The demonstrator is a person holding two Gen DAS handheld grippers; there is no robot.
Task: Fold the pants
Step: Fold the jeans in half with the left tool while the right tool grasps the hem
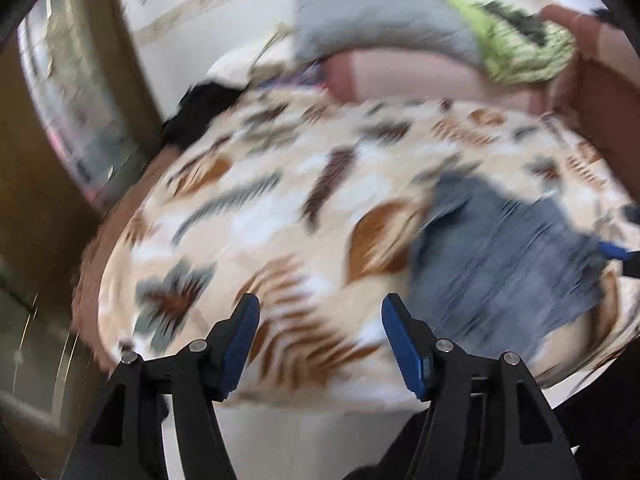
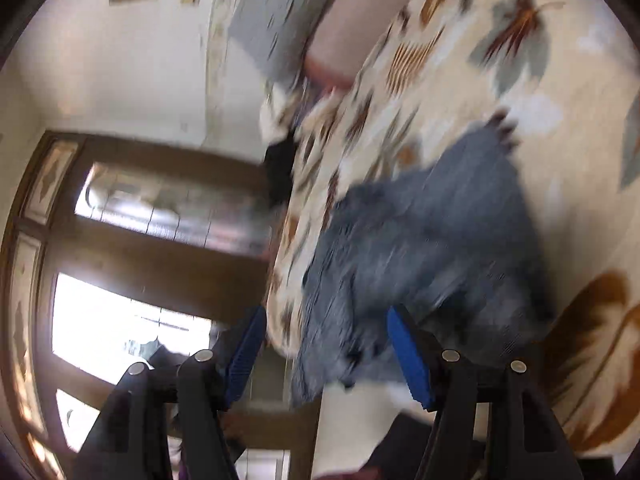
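We see the pants [image 1: 508, 256] [image 2: 424, 248], blue-grey denim, lying bunched on the bed [image 1: 280, 208] [image 2: 560, 128], on its leaf-patterned cover near the edge. Our left gripper [image 1: 320, 312] hangs over bare cover beside them, jaws apart and empty. Our right gripper [image 2: 326, 324] has its jaws apart too, the pants just ahead, unpinched. Pillows [image 1: 380, 20] lie beyond.

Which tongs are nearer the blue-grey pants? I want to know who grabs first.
Right. The right tongs hang open right over the pants; the left tongs, also open, sit over bare bedspread beside them.
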